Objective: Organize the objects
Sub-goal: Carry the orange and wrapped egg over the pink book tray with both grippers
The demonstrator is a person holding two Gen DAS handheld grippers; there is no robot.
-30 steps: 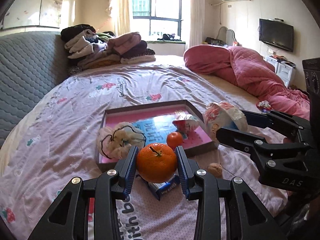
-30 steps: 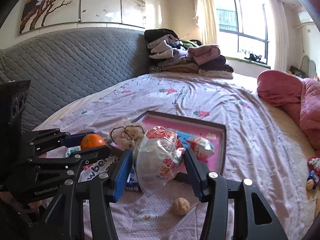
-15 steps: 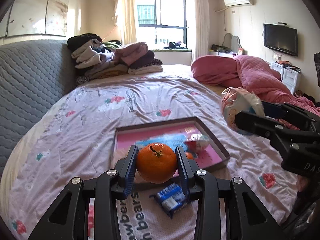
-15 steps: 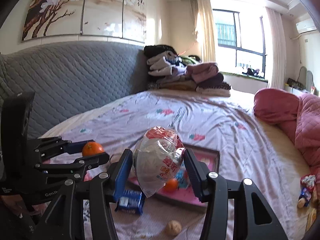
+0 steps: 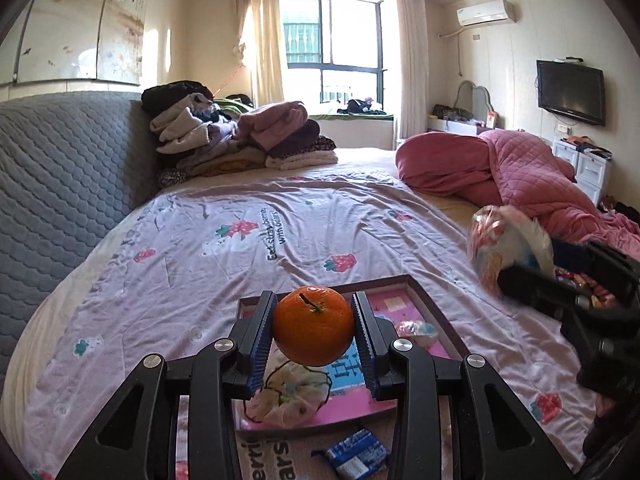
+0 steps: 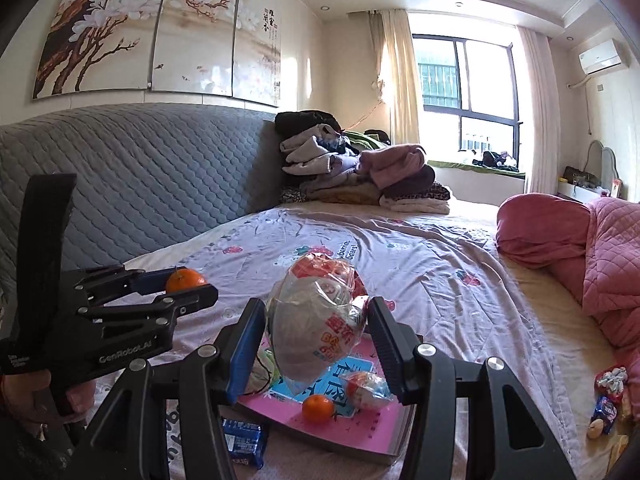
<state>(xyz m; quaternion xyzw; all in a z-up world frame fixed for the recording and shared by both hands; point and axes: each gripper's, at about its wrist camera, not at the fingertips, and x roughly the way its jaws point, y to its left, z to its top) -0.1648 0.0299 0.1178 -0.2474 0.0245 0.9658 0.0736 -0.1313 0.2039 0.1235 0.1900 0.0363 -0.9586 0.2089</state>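
A: Left gripper (image 5: 313, 330) — closed on anything?

B: Clamped on an orange (image 5: 313, 331), one blue ribbed pad against each side. Round, glossy, deep orange, short dark stem and a scrap of green calyx on top. Held up in the air above the near end of the tray (image 5: 434, 316).

A: And the right gripper (image 6: 318, 338)?

B: Pinched around a snack bag (image 6: 320, 320): clear crinkled plastic, puffed out, pale grey contents, red-and-orange print at the top and red lettering on the front. Also lifted clear of the bed, hanging over the tray's near edge. Seen from the left wrist as a blurred white, pink and blue bundle.

A: Below them?

B: Dark-framed tray with a pink floor and a blue printed panel, lying flat on the bedsheet (image 5: 192, 264). Inside: a small tangerine (image 6: 317, 409), a little wrapped sweet (image 6: 367, 390) just beside it, and a cream drawstring pouch (image 5: 286, 398) with a black cord at the near left corner.

A: Outside the tray?

B: Blue wrapped biscuit pack (image 5: 352, 458) on the sheet, just in front of the tray's near rim. Farther off, folded clothes (image 5: 240, 140) piled at the headboard and a pink quilt (image 5: 500, 164) heaped on the right.
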